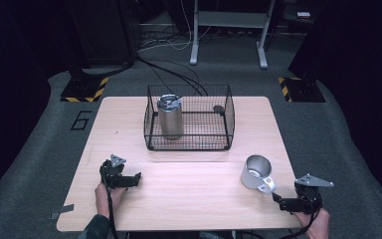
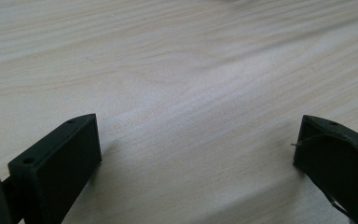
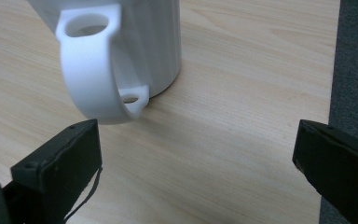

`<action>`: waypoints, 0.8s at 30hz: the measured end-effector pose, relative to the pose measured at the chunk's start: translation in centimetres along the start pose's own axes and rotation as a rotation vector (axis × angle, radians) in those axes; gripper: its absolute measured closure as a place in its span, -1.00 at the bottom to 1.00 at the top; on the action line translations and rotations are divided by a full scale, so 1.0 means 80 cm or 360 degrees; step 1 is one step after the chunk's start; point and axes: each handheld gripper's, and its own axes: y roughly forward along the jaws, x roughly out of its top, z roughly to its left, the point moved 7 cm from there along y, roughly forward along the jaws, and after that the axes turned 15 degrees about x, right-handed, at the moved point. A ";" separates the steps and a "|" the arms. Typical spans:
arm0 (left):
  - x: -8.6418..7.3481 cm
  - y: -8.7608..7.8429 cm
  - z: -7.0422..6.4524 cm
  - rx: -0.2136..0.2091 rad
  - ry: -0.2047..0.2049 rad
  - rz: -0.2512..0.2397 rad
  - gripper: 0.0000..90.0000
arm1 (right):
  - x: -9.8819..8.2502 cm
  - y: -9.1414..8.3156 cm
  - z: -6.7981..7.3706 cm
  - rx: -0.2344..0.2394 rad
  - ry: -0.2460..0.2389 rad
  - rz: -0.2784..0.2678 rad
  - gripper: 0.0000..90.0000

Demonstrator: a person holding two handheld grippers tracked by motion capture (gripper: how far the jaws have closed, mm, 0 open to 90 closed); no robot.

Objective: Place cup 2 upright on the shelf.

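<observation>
- Right tool (image 1: 284, 200): jaws spread wide, nothing between them. It sits at the near right corner of the tabletop (image 1: 189, 174), aimed at the metal mug (image 1: 255, 172) just ahead of it.
- Left tool (image 1: 129, 179): jaws likewise wide apart and empty, low over bare wood at the near left, well apart from the mug.
- Mug position: upright on the tabletop near the right edge, in front of the wire basket (image 1: 189, 118) (which already holds a steel tumbler (image 1: 170, 116)).
- Mug orientation: long axis vertical, open mouth up. The handle (image 3: 95, 65) points toward the person and the right tool; in the right gripper view it stands just beyond the left jaw.
- Risk 1: the handle sits off-centre between the jaws. A straight advance would likely strike it with one jaw and spin or push the mug.
- Risk 2: the handle is a thin, smooth loop. A shallow pinch could let the mug swing or slip.
- Risk 3: the tabletop edge (image 3: 333, 70) is close; a sideways shove could carry the mug over it.
</observation>
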 end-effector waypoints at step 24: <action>0.000 0.000 0.000 0.0000 -0.0001 0.0000 -0.99 | 0.071 -0.001 0.057 0.0134 -0.0150 -0.0029 -0.99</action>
